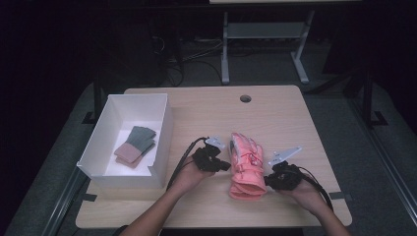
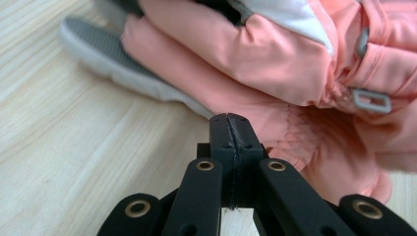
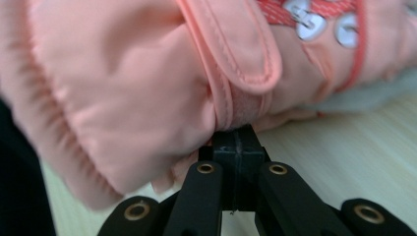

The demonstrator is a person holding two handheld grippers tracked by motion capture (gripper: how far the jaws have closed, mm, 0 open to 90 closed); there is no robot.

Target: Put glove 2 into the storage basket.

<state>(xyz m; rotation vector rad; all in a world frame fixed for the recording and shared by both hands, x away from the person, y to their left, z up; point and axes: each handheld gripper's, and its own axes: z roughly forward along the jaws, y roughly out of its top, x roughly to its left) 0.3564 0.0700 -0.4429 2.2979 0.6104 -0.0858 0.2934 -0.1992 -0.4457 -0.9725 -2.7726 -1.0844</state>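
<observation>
From above, the coral glove [image 1: 246,164] lies right of the white box [image 1: 105,125], long axis running away from the person, cuff nearest; left gripper [image 1: 222,165] and right gripper [image 1: 269,180] flank it. Left gripper view: jaws pressed together, tips against padded fabric, grip unclear. Right gripper view: jaws closed beneath the cuff tab [image 3: 236,64]; soft, light, best pinched at the cuff
</observation>
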